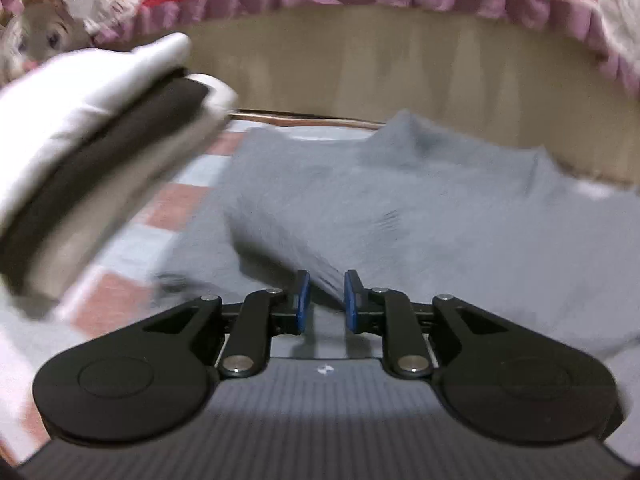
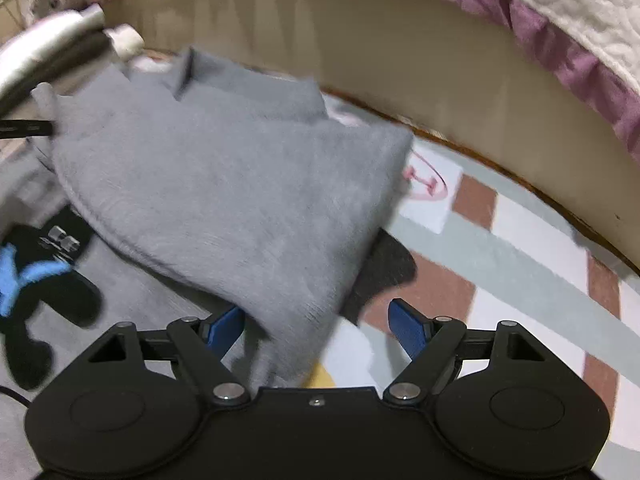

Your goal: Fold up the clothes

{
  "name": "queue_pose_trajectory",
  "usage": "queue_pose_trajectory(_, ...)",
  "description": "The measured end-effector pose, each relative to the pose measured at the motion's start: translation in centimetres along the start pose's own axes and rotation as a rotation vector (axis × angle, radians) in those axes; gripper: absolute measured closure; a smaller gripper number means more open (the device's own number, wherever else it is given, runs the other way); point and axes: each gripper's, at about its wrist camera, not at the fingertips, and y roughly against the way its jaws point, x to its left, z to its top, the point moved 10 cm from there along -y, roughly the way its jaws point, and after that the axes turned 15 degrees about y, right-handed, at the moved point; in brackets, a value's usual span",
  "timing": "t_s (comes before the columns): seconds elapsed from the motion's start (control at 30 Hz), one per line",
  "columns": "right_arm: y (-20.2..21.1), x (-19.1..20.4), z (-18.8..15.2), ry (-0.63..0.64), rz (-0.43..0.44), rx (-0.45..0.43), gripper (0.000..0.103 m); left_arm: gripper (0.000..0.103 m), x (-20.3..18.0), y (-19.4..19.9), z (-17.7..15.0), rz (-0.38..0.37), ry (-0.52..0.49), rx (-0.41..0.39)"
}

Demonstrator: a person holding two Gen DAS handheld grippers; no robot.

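A grey fleecy garment (image 1: 420,208) lies rumpled on a checked mat, one fold raised as a ridge toward my left gripper (image 1: 326,300). The blue pads (image 1: 303,300) stand a narrow gap apart with the ridge's end between them, and I see no pressing on it. In the right wrist view the same grey garment (image 2: 224,184) lies folded over, and its near corner droops between the fingers of my right gripper (image 2: 316,328). That gripper stands wide open, both blue pads (image 2: 408,328) clear of the cloth. A lighter grey piece with a black and blue print (image 2: 36,280) lies at the left.
A blurred white and black shape (image 1: 92,148), like a gloved hand or a handle, hangs at the upper left. The checked mat (image 2: 500,248) ends at a beige bed base (image 1: 380,64) under a purple frill (image 2: 560,56). A soft toy (image 1: 44,36) sits far left.
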Motion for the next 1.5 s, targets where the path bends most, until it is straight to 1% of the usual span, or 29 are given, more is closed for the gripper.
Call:
queue_pose_trajectory(0.03,-0.2,-0.1,-0.5,-0.002,-0.009,0.02,0.021,0.083,1.1,0.8,-0.1,0.025,-0.029,-0.012)
queue_pose_trajectory(0.1,0.5,-0.2,-0.7,-0.018,0.003,0.008,0.021,0.076,4.0,2.8,0.1,0.058,-0.042,-0.01)
queue_pose_trajectory(0.17,2.0,0.0,0.2,-0.032,0.03,-0.06,0.022,0.072,6.6,5.1,0.4,0.053,-0.026,0.04)
queue_pose_trajectory(0.27,7.3,2.3,3.5,0.009,0.11,-0.288,0.022,0.071,10.0,8.8,0.4,0.051,-0.027,0.108)
queue_pose_trajectory(0.3,9.4,3.5,4.8,0.025,0.157,-0.389,0.022,0.071,11.1,10.2,0.3,0.062,-0.041,0.122)
queue_pose_trajectory(0.33,10.8,4.5,5.9,0.025,0.207,-0.456,0.022,0.07,12.0,11.6,-0.1,0.069,-0.058,0.139)
queue_pose_trajectory(0.37,11.8,5.4,6.8,0.02,0.256,-0.509,0.022,0.068,13.0,13.0,-0.5,0.077,-0.075,0.156)
queue_pose_trajectory(0.4,12.2,6.3,7.5,-0.002,0.306,-0.536,0.022,0.063,13.9,14.3,-1.0,0.078,-0.084,0.176)
queue_pose_trajectory(0.47,12.4,8.0,8.9,-0.059,0.408,-0.572,0.022,0.061,15.4,16.2,-1.9,0.087,-0.083,0.214)
queue_pose_trajectory(0.53,12.0,10.8,9.8,-0.06,0.488,-0.565,0.022,0.061,16.7,17.5,-3.0,0.08,-0.046,0.275)
queue_pose_trajectory(0.63,12.4,15.8,10.5,0.006,0.559,-0.529,0.022,0.061,17.9,19.1,-5.0,0.021,0.038,0.36)
queue_pose_trajectory(0.7,13.2,20.1,10.6,0.094,0.62,-0.503,0.022,0.064,18.5,19.9,-5.7,0.003,0.089,0.355)
queue_pose_trajectory(0.77,14.4,23.9,10.8,0.16,0.666,-0.476,0.022,0.064,19.1,20.3,-6.3,-0.011,0.119,0.347)
queue_pose_trajectory(0.83,16.6,28.0,10.9,0.236,0.734,-0.508,0.022,0.064,19.2,19.8,-7.4,-0.068,0.164,0.393)
queue_pose_trajectory(0.87,17.3,30.0,10.7,0.28,0.756,-0.509,0.021,0.064,19.3,19.6,-7.9,-0.098,0.186,0.417)
queue_pose_trajectory(0.9,17.8,32.0,10.5,0.326,0.774,-0.503,0.021,0.064,19.3,19.4,-8.3,-0.128,0.209,0.442)
queue_pose_trajectory(0.97,17.4,35.2,9.5,0.417,0.732,-0.465,0.021,0.064,19.4,18.9,-9.3,-0.188,0.255,0.49)
queue_pose_trajectory(1.0,16.9,36.6,8.9,0.449,0.715,-0.438,0.021,0.062,19.1,18.8,-9.9,-0.203,0.254,0.512)
queue_pose_trajectory(1.07,15.9,39.1,7.8,0.494,0.702,-0.377,0.021,0.062,18.8,18.7,-11.0,-0.22,0.237,0.545)
queue_pose_trajectory(1.13,15.5,40.9,6.4,0.537,0.723,-0.322,0.022,0.064,18.7,18.8,-11.9,-0.226,0.208,0.565)
queue_pose_trajectory(1.17,15.4,41.7,5.7,0.559,0.735,-0.295,0.022,0.065,18.4,19.2,-12.0,-0.244,0.172,0.559)
queue_pose_trajectory(1.23,16.2,43.3,4.4,0.602,0.764,-0.281,0.022,0.064,17.7,20.0,-12.2,-0.284,0.095,0.542)
queue_pose_trajectory(1.27,16.3,43.8,4.0,0.604,0.76,-0.272,0.022,0.063,17.4,20.5,-12.1,-0.297,0.064,0.53)
queue_pose_trajectory(1.33,16.2,45.1,3.4,0.602,0.736,-0.25,0.022,0.063,17.1,20.9,-12.0,-0.32,0.029,0.512)
queue_pose_trajectory(1.4,15.9,46.4,2.7,0.638,0.687,-0.234,0.022,0.063,16.8,20.7,-11.7,-0.338,-0.028,0.473)
queue_pose_trajectory(1.47,16.0,47.2,2.4,0.684,0.626,-0.254,0.02,0.063,16.3,20.6,-11.3,-0.356,-0.107,0.418)
queue_pose_trajectory(1.5,16.1,47.3,2.5,0.678,0.616,-0.261,0.021,0.063,15.9,20.7,-11.0,-0.382,-0.13,0.403)
